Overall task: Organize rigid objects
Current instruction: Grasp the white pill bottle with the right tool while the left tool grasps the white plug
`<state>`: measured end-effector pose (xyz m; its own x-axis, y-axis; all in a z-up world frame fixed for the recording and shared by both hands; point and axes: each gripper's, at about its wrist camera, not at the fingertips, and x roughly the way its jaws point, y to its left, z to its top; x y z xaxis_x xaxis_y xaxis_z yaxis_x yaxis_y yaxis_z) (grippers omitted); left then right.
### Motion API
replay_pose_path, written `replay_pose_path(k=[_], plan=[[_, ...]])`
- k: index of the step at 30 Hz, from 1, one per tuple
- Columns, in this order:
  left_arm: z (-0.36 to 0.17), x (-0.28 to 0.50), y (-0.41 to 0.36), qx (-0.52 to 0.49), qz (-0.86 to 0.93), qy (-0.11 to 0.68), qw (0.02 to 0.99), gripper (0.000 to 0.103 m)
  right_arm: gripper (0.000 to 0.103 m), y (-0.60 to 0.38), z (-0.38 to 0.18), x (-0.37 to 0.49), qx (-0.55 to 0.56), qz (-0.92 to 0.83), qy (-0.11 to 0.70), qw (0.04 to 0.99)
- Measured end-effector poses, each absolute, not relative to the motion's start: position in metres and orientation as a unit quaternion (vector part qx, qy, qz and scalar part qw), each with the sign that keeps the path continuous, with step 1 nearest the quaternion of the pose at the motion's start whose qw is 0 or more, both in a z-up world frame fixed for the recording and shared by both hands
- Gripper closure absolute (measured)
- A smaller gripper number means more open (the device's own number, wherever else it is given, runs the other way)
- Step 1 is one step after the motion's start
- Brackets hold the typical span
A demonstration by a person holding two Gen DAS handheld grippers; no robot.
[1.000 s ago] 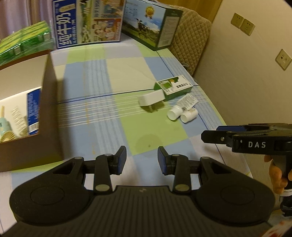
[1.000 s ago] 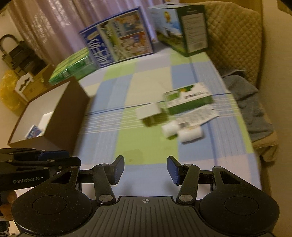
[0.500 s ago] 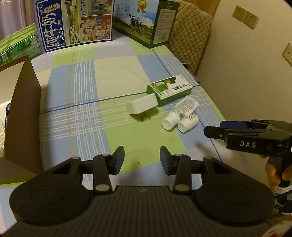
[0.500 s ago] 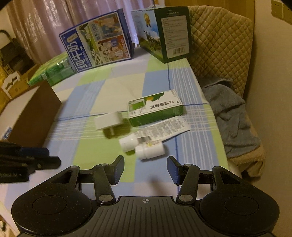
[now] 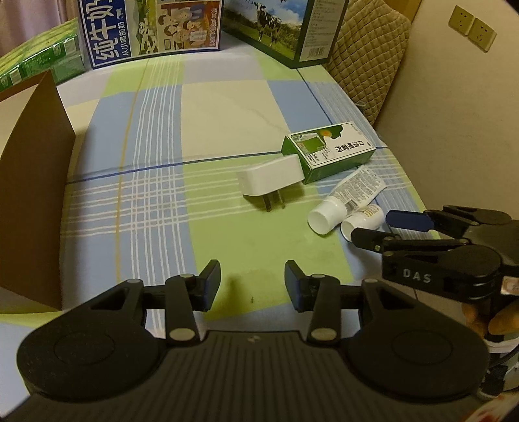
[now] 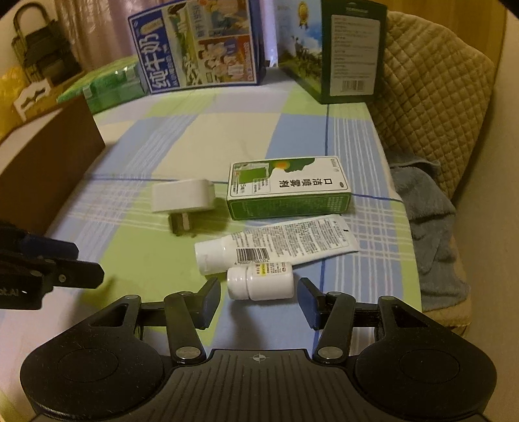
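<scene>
A white plug adapter [image 5: 271, 178] [image 6: 183, 196], a green-and-white spray box [image 5: 329, 151] [image 6: 287, 188], a white tube [image 5: 347, 198] [image 6: 275, 245] and a small white pill bottle [image 5: 363, 219] [image 6: 259, 281] lie together on the checked tablecloth. My right gripper [image 6: 258, 302] [image 5: 382, 227] is open, its fingers on either side of the pill bottle and not touching it. My left gripper [image 5: 253, 285] is open and empty over the green square, short of the adapter.
A brown cardboard box [image 5: 32, 194] [image 6: 42, 175] stands at the left. Milk cartons [image 5: 149, 29] [image 6: 198, 45], a green carton [image 5: 285, 29] and green packs [image 5: 39, 61] line the far edge. A quilted chair [image 6: 431, 97] with a grey towel [image 6: 428, 220] is at the right.
Both grippers have moved forward and right toward the group of small objects. The right gripper has closed in until its open fingers flank the pill bottle. The cardboard box has slid leftward in both views.
</scene>
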<state>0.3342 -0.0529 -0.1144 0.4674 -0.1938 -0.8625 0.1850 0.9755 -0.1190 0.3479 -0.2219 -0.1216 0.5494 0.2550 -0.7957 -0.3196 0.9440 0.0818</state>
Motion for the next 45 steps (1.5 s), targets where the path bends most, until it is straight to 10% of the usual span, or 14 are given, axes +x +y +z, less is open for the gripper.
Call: replay_pose_path(k=[45], plan=[[-0.139,0.430,-0.096,-0.086,-0.026,0.525,0.846,0.047,0.059,-0.291,-0.098,0.411,0.050,0.103,0.429,0.896]])
